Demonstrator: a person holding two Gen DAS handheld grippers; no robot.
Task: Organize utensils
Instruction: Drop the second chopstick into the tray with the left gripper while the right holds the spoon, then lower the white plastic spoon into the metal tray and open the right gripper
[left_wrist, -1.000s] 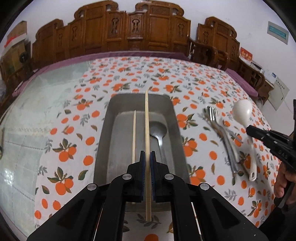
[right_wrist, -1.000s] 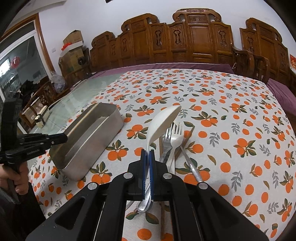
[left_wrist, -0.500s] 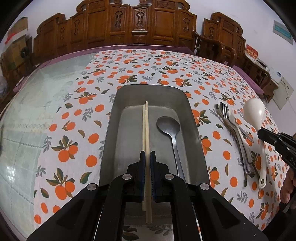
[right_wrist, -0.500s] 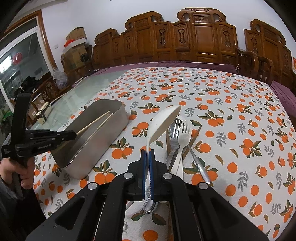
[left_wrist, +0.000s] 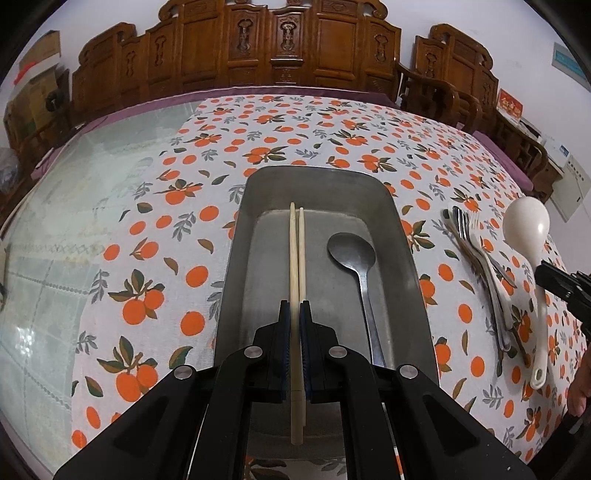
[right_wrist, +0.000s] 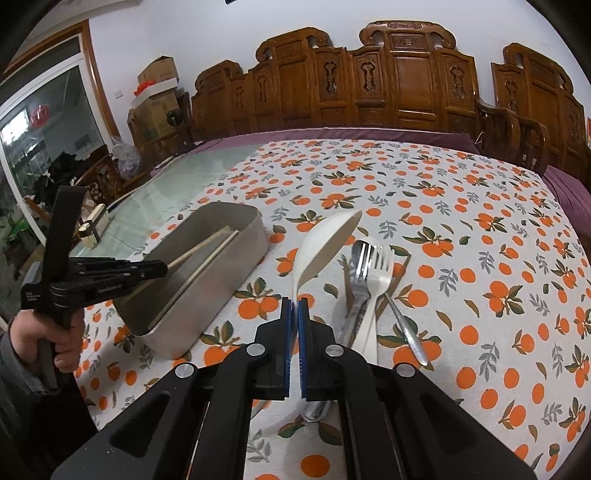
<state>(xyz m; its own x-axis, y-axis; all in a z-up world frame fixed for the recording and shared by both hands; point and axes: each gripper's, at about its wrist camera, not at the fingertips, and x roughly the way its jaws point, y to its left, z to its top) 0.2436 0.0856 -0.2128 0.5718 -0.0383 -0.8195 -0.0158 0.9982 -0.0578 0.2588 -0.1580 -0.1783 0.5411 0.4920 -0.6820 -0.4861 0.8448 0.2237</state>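
Note:
A steel tray (left_wrist: 406, 236) lies on the orange-print tablecloth and holds a metal spoon (left_wrist: 356, 258) and a chopstick (left_wrist: 302, 251). My left gripper (left_wrist: 294, 314) is shut on a second chopstick (left_wrist: 293, 251), held low over the tray beside the first. My right gripper (right_wrist: 294, 306) is shut on the handle of a white spoon (right_wrist: 325, 243), raised above the table right of the tray (right_wrist: 221, 280). A white fork (right_wrist: 376, 280) and metal utensils (right_wrist: 354, 306) lie on the cloth under it. The left gripper shows in the right wrist view (right_wrist: 159, 267).
Carved wooden chairs (left_wrist: 280, 44) stand along the far edge of the table. The left part of the table is bare glass (left_wrist: 55, 221). Boxes (right_wrist: 155, 96) and clutter stand at the left of the room.
My left gripper has lowered its chopstick into the tray, next to the one lying there. My right gripper holds the white spoon up and has moved little.

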